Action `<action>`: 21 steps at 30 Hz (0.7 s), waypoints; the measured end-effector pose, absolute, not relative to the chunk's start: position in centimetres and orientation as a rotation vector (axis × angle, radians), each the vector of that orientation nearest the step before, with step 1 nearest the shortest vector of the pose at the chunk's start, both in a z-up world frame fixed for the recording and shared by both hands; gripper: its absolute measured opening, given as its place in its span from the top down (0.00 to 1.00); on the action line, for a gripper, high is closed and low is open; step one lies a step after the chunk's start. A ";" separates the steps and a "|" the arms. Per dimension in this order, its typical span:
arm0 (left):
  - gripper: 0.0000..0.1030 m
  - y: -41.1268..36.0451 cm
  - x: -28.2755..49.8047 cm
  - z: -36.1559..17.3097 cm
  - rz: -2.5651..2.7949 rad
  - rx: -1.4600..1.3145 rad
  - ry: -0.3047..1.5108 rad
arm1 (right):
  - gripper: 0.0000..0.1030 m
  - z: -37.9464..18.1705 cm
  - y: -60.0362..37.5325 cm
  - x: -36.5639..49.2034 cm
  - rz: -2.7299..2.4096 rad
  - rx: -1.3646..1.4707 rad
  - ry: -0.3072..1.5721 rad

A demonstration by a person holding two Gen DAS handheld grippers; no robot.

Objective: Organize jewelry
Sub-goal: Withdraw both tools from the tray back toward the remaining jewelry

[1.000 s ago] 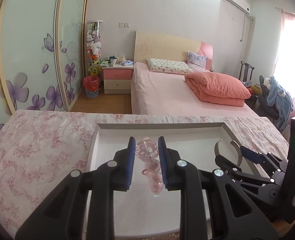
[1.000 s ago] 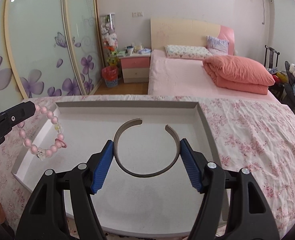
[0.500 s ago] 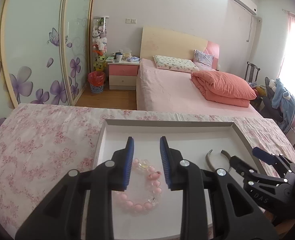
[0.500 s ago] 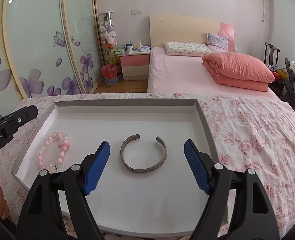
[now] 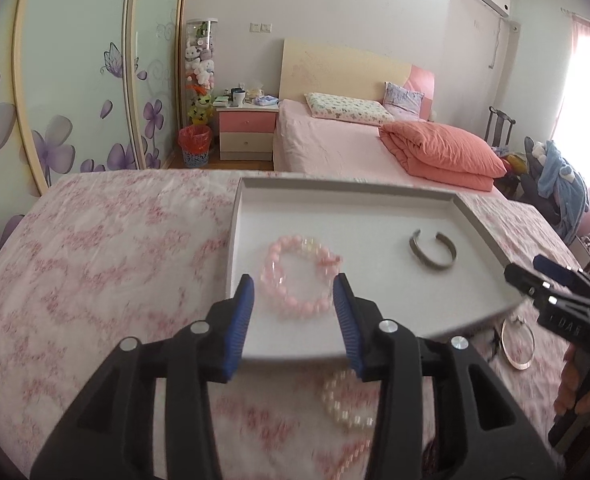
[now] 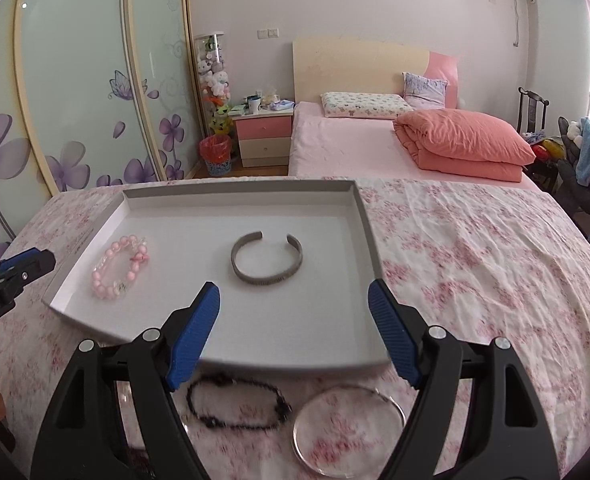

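Note:
A shallow white tray [image 5: 483, 224] [image 6: 367, 216] rests on the flowered cloth. In it lie a pink bead bracelet [image 5: 295, 276] [image 6: 117, 266] on the left and a grey metal cuff [image 5: 433, 254] [image 6: 267, 258] to the right. My left gripper [image 5: 293, 308] hangs over the tray's near edge, its jaws opening and empty, the pink bracelet just beyond the tips. My right gripper [image 6: 293, 314] stands open and empty, short of the cuff. In front of the tray lie a white pearl bracelet [image 5: 347, 400], a black bead bracelet [image 6: 237, 404] and a thin silver bangle [image 6: 349, 428] [image 5: 517, 342].
The table's flowered cloth [image 6: 475, 264] spreads wide to the right of the tray and to its left [image 5: 107, 248]. Behind stand a pink bed [image 6: 375, 148], a nightstand [image 6: 261, 134] and flowered wardrobe doors [image 5: 67, 80]. A hand [image 5: 575, 384] holds the right gripper.
The left gripper let the pink bracelet down into the tray and drew back, jaws widening. The right gripper let go of the grey cuff, opened wider and pulled back toward the tray's near edge.

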State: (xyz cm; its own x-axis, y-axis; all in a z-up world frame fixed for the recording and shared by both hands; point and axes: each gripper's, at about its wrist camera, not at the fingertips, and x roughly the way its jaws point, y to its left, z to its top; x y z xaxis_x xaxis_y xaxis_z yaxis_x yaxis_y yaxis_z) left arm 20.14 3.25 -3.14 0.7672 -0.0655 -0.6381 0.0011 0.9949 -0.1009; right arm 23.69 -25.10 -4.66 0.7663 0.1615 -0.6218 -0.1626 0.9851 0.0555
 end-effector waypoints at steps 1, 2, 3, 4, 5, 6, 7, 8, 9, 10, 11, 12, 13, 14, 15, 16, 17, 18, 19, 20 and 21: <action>0.56 3.3 19.3 -3.4 -0.043 -0.091 0.704 | 0.26 -4.7 -25.5 23.1 0.172 -0.002 0.678; 0.55 3.4 18.5 -3.7 -0.051 -0.088 0.714 | 0.26 -4.9 -25.9 22.5 0.167 -0.003 0.681; 0.53 3.5 18.0 -3.9 -0.060 -0.086 0.722 | 0.26 -5.1 -26.1 21.9 0.162 -0.006 0.686; 0.52 3.5 17.5 -4.1 -0.071 -0.081 0.733 | 0.26 -5.3 -26.5 21.5 0.156 -0.010 0.694; 0.48 3.6 17.1 -4.3 -0.081 -0.077 0.743 | 0.26 -5.6 -26.8 21.0 0.146 -0.016 0.708; 0.44 3.7 16.6 -4.7 -0.091 -0.072 0.758 | 0.26 -5.9 -27.1 20.7 0.141 -0.019 0.720; 0.42 3.7 16.1 -5.0 -0.098 -0.070 0.771 | 0.26 -6.4 -27.5 20.4 0.136 -0.021 0.737; 0.39 3.7 15.7 -5.3 -0.105 -0.069 0.785 | 0.26 -6.9 -27.8 20.1 0.126 -0.022 0.760; 0.37 3.6 15.3 -5.7 -0.111 -0.069 0.793 | 0.26 -7.3 -28.2 20.0 0.119 -0.021 0.777; 0.36 3.6 15.0 -5.9 -0.117 -0.068 0.802 | 0.26 -7.7 -28.4 19.9 0.112 -0.020 0.792; 0.35 3.6 14.7 -6.2 -0.123 -0.065 0.811 | 0.26 -8.1 -28.6 19.8 0.107 -0.017 0.810; 0.34 3.4 14.5 -6.4 -0.128 -0.061 0.817 | 0.25 -8.4 -28.8 19.8 0.106 -0.014 0.823; 0.33 3.3 14.3 -6.6 -0.131 -0.059 0.822 | 0.24 -8.8 -29.0 19.7 0.104 -0.008 0.838; 0.31 3.2 14.1 -6.7 -0.137 -0.057 0.827 | 0.22 -9.0 -29.1 19.8 0.103 0.000 0.854; 0.30 3.0 13.8 -6.9 -0.143 -0.055 0.831 | 0.20 -9.2 -29.1 19.8 0.107 0.004 0.862; 0.29 2.9 13.7 -7.0 -0.149 -0.052 0.835 | 0.19 -9.3 -29.0 19.8 0.109 0.002 0.867; 0.28 2.8 13.6 -7.1 -0.152 -0.050 0.837 | 0.18 -9.5 -28.7 19.9 0.108 -0.007 0.876; 0.27 2.7 13.5 -7.3 -0.154 -0.044 0.843 | 0.16 -9.7 -28.5 19.9 0.109 -0.014 0.883; 0.26 2.6 13.5 -7.4 -0.155 -0.041 0.846 | 0.16 -9.9 -28.3 20.1 0.111 -0.021 0.892; 0.25 2.5 13.4 -7.5 -0.156 -0.039 0.851 | 0.15 -10.2 -28.1 20.3 0.110 -0.027 0.907; 0.24 2.4 13.4 -7.6 -0.158 -0.037 0.856 | 0.13 -10.3 -27.9 20.5 0.106 -0.034 0.917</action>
State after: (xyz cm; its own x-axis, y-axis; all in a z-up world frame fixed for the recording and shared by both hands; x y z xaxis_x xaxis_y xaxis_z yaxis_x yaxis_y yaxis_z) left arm 13.41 2.45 -7.61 0.6448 -0.1539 -0.7487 0.1240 0.9876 -0.0961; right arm 20.50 -27.87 -10.34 0.6033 0.0770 -0.7938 -0.1056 0.9943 0.0161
